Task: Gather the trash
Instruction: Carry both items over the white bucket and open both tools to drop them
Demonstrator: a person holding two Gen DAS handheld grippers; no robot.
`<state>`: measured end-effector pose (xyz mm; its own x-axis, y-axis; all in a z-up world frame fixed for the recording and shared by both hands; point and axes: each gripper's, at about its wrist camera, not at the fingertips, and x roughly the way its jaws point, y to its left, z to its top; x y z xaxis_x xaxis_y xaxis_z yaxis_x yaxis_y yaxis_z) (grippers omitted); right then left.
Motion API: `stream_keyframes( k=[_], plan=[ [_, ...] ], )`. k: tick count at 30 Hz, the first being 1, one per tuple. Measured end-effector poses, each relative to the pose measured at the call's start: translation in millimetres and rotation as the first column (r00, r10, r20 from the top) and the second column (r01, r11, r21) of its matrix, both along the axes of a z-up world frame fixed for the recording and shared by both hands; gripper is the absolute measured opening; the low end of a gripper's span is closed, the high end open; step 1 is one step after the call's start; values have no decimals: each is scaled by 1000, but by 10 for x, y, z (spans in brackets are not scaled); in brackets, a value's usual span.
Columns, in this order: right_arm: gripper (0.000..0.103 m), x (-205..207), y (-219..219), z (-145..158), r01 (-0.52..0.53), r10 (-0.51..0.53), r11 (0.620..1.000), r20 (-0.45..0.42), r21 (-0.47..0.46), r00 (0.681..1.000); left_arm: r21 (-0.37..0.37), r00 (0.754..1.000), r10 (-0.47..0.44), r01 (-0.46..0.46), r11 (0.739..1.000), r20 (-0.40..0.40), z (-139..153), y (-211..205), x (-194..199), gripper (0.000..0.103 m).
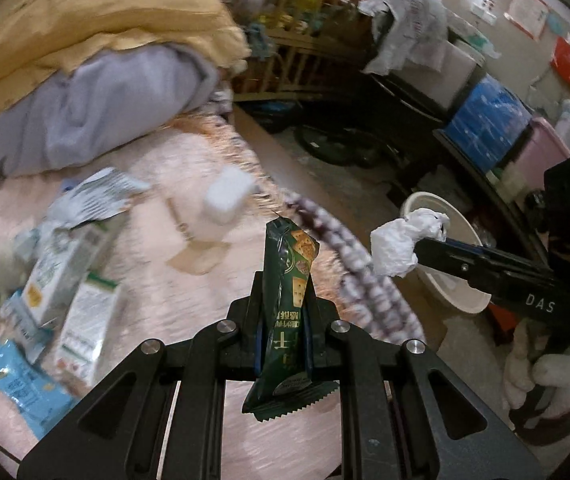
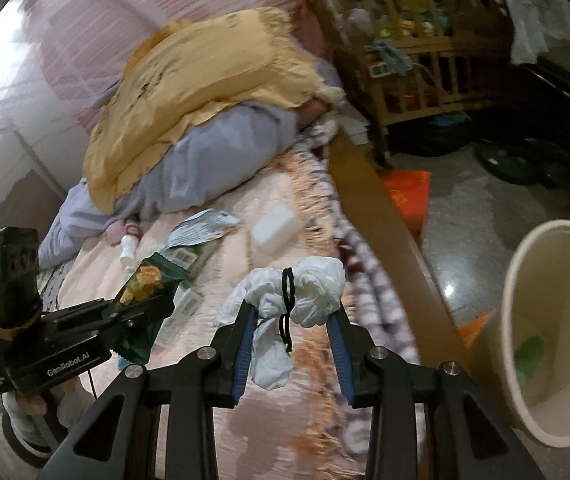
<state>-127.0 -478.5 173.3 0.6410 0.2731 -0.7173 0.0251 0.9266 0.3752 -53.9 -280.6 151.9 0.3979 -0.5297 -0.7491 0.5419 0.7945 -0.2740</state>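
Observation:
My left gripper is shut on a dark green cracker wrapper, held upright above the pink bed cover. It also shows in the right wrist view, with the wrapper. My right gripper is shut on a crumpled white mask with a black ear loop, above the bed's edge. In the left wrist view this gripper holds the white wad in front of the cream waste bin. The bin stands on the floor to the right of the bed.
More trash lies on the bed: cartons, a blue packet, a torn silver wrapper, a white box and a small bottle. Yellow and grey bedding is heaped behind. A wooden crib and storage boxes line the room.

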Motion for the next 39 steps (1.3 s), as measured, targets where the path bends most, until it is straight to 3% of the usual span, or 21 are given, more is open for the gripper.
stream_keyframes(
  k=[12,20,39],
  plan=[
    [34,-354,-829,-32,149,-150,989,-17,-15,989,27,991,-133,132,991,23,-9,-986,-118,12],
    [34,-564,-1334,-115,254,-255,967,-35,-34,966,0,979,-205,205,979,-19,-99,-1536,-136,12],
    [34,-822,-2028,-446,401,-402,916,-107,-32,909,-34,949,-304,303,953,-77,-328,-2455,-172,12]
  ],
)
